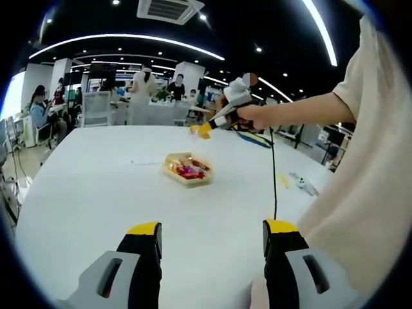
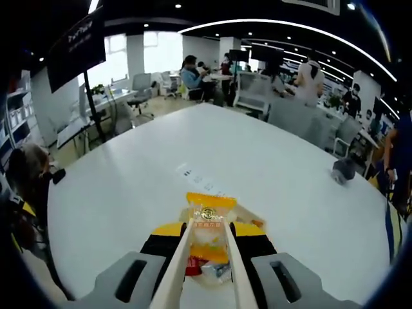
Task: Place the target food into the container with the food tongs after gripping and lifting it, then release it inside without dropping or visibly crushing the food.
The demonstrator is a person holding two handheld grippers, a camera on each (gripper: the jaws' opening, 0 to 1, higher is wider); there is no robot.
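The right gripper [image 2: 207, 241] squeezes tongs [image 2: 182, 270] pinching a snack packet [image 2: 207, 235]. Probably light, crinkly, slippery; grip mid-body. The left gripper [image 1: 211, 235] gapes empty.

White worktop [image 1: 96, 193] spreads wide. A black cable [image 1: 274, 174] hangs down at three o'clock in the left gripper view. Office chairs [image 2: 138, 87] sit around ten o'clock in the right gripper view, people [image 1: 143, 84] standing beyond.
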